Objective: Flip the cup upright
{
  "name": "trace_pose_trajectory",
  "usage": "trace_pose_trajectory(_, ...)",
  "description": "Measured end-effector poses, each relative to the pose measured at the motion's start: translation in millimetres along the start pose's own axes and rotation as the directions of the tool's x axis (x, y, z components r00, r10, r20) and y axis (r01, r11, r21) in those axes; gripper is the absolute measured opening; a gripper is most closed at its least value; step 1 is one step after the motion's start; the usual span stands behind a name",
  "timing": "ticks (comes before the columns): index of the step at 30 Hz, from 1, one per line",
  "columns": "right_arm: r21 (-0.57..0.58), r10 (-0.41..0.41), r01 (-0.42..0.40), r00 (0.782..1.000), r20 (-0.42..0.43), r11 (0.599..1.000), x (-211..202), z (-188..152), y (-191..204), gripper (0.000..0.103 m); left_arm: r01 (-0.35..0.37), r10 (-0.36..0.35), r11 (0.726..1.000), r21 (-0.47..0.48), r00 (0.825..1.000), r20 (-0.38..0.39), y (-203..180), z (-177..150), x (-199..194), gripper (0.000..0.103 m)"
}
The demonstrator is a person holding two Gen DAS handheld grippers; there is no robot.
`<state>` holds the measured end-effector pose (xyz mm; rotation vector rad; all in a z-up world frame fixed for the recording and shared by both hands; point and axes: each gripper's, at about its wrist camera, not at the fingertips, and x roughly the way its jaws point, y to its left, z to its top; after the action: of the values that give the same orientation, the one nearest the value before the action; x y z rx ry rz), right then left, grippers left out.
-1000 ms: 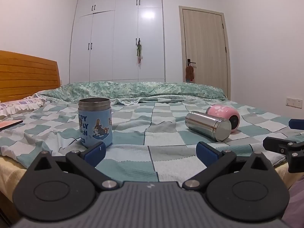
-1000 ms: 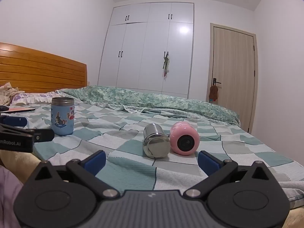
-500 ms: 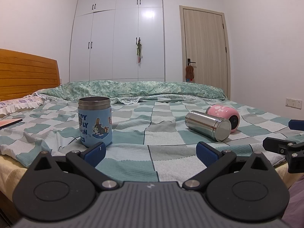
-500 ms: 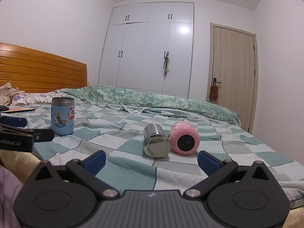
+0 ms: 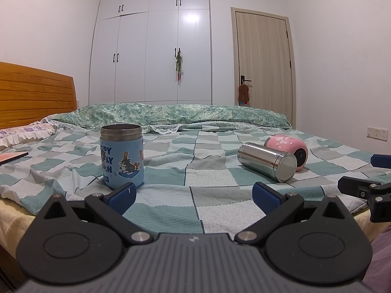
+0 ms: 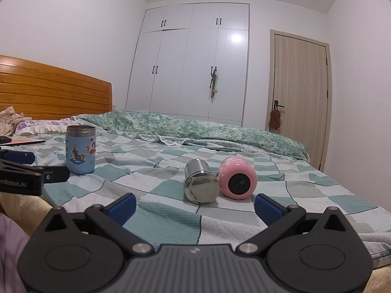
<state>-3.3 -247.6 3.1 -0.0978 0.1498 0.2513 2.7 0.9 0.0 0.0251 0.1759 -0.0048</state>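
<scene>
Left claw [image 5: 193,196]: matte black plastic linkage, 2 fingers [image 5: 121,194] tipped with textured blue pads. 2 round black hubs with recessed discs flank a ribbed grey housing [image 5: 193,263], which bears a small pale logo at its front edge. 2 silver screw heads sit on either side of that logo; smaller silver pins mark the outer link joints.

Right claw [image 6: 195,206]: identical build, black links, blue pads, grey ribbed housing, silver screws.

White lettering "nRobot.AI" on the left claw's black side, seen from the right wrist view.
</scene>
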Motion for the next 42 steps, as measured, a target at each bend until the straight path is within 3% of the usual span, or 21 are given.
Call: trace_pose_trajectory(42, -0.001, 0.001, -0.001, 1.000, 0.002, 1.000, -0.1, -0.7, 0.7, 0.103, 0.001, -0.001, 1.000, -0.004, 1.000, -0.001, -3.3, -1.9, -1.0, 0.103)
